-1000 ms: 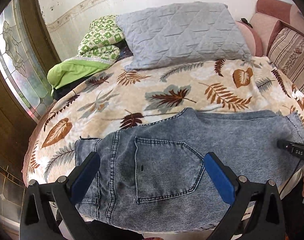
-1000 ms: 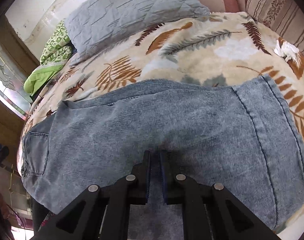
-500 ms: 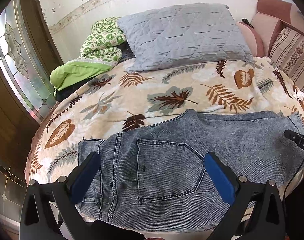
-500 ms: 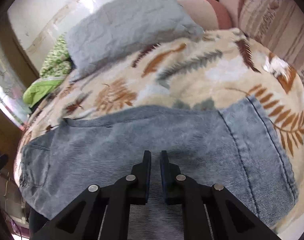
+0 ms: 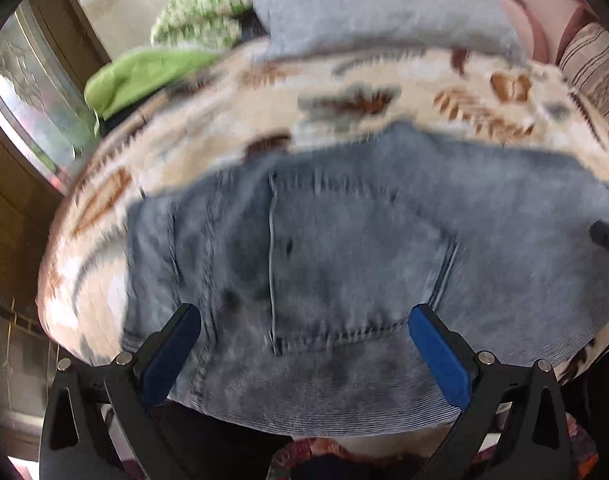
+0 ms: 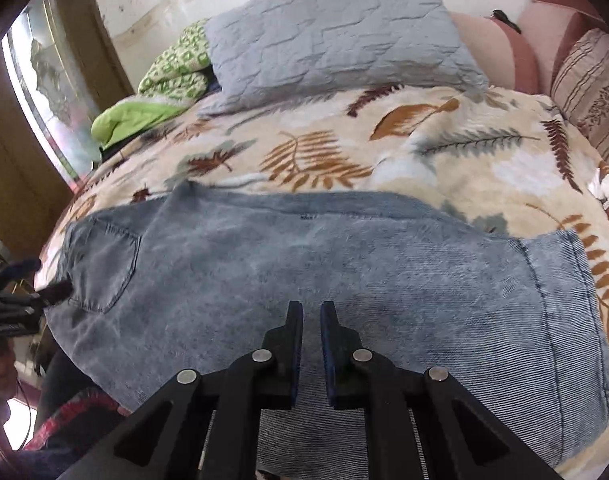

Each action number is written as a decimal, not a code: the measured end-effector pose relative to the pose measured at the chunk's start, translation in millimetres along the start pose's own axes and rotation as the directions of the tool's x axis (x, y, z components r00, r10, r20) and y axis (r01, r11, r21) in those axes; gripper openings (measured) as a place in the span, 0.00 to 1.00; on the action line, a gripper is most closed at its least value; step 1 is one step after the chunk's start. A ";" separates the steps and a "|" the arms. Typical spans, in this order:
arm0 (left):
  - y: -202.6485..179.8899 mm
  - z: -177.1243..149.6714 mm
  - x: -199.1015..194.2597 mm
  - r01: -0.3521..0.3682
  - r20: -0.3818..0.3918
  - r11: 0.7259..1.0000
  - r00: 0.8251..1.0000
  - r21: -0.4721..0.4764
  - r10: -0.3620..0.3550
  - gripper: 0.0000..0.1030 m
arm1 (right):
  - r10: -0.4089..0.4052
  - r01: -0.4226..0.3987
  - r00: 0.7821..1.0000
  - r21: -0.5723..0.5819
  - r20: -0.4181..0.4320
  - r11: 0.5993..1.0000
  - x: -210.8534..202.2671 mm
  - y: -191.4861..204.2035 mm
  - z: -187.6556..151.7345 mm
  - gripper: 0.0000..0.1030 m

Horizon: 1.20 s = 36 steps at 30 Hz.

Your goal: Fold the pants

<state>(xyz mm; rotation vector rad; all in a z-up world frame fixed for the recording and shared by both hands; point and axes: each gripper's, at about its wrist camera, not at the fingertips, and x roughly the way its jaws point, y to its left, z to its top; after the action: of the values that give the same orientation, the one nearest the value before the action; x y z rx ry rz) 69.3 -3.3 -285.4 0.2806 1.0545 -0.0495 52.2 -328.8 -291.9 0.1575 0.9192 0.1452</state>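
Grey-blue denim pants lie flat along the near edge of a bed, back pocket up. My left gripper is open, its blue pads wide apart just above the pocket end near the waistband. In the right wrist view the pants stretch from the pocket at left to the leg hem at right. My right gripper is nearly closed with a narrow gap, over the near edge of the leg; nothing shows between its tips. The left wrist view is motion-blurred.
The bed has a cream leaf-print blanket. A grey quilted pillow, a green blanket and pink and striped cushions lie at the back. A glass-panelled wooden door stands at left.
My left gripper has moved down and forward, close over the pocket end. My right gripper has pulled back and up, so more of the bed shows.
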 end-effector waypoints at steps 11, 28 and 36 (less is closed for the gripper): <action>11.3 -11.2 35.3 0.064 -0.108 0.996 0.992 -0.068 -0.071 1.00 | -0.016 0.016 0.997 0.003 -0.076 1.000 16.0 -4.3 -6.2 0.11; 83.7 4.2 41.7 -0.061 -0.131 0.968 0.991 -0.243 0.029 1.00 | -0.131 0.141 0.989 0.203 -0.063 0.969 5.7 -53.9 0.9 0.11; 95.4 -5.1 53.8 0.022 -0.119 0.953 0.991 -0.301 -0.060 1.00 | -0.105 0.117 0.993 0.238 -0.060 0.964 8.8 -59.6 -0.2 0.11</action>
<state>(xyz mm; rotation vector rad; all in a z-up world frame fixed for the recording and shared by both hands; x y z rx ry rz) 108.2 94.9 -314.7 -0.0137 1.1777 0.0921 60.7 -385.4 -310.6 0.3288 0.9889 -0.0686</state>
